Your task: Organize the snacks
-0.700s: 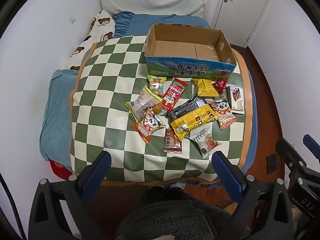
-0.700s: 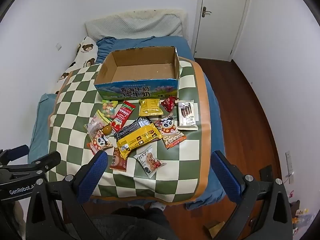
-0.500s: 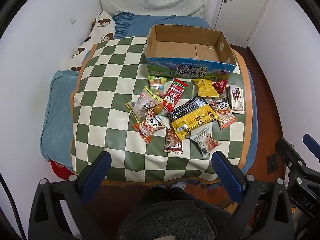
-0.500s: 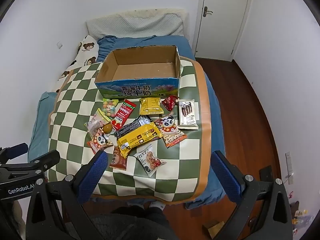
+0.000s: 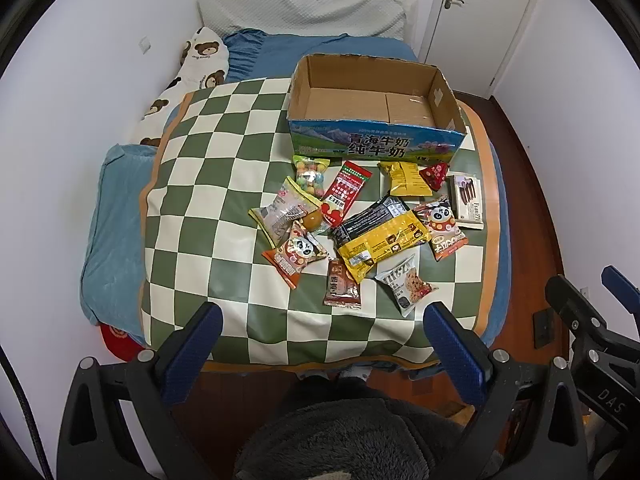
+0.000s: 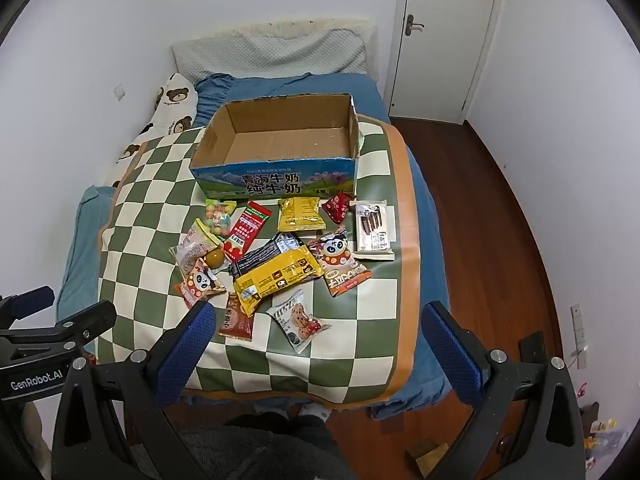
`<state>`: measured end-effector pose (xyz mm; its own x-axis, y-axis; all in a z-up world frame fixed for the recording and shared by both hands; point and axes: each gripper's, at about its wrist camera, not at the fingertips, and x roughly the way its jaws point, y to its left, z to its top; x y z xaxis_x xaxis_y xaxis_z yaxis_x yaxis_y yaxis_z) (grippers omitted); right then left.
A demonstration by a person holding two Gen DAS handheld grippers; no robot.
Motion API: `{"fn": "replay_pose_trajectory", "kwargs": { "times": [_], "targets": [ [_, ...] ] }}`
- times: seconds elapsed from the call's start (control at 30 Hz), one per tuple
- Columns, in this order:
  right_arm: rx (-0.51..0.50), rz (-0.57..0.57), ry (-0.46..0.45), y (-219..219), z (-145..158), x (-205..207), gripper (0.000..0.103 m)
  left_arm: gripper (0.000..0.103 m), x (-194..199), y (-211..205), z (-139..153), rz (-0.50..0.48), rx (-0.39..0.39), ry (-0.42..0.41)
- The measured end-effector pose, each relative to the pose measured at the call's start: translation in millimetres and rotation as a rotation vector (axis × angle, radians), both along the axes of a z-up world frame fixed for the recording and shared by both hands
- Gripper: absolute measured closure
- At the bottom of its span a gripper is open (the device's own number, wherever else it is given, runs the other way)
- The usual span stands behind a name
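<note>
Several snack packets lie in a loose pile on a green-and-cream checked mat point(image 5: 224, 184) on a bed. Among them are a yellow packet point(image 5: 380, 242) point(image 6: 276, 278), a red stick pack point(image 5: 344, 192) point(image 6: 245, 232) and a white cookie pack point(image 5: 406, 286) point(image 6: 298, 320). An empty cardboard box point(image 5: 372, 148) point(image 6: 276, 182) with a blue printed front stands just behind the pile. My left gripper point(image 5: 320, 354) is open and empty, held back off the bed's near edge. My right gripper point(image 6: 316, 346) is open and empty, also short of the near edge.
Blue bedding point(image 5: 112, 232), a bear-print pillow point(image 5: 200, 56) and a grey pillow point(image 5: 304, 12) lie around the mat. White walls stand on the left. A white door point(image 6: 444, 36) and wooden floor point(image 6: 500, 240) are on the right. The person's dark clothing fills the bottom edge.
Both grippers have drifted slightly toward the bed, so the mat and snacks sit a little closer. Nothing has been touched and both stay open.
</note>
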<state>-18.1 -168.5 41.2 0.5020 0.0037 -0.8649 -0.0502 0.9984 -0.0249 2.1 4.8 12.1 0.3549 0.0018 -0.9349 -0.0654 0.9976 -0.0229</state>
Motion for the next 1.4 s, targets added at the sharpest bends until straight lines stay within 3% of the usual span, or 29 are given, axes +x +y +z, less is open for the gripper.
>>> {"fn": "replay_pose_trajectory", "kwargs": {
  "times": [1.4],
  "targets": [
    [0.013, 0.007, -0.007, -2.0, 5.8, 2.5, 0.000, 0.000, -2.8, -12.4, 5.6, -0.001, 0.004, -0.021]
  ]
}}
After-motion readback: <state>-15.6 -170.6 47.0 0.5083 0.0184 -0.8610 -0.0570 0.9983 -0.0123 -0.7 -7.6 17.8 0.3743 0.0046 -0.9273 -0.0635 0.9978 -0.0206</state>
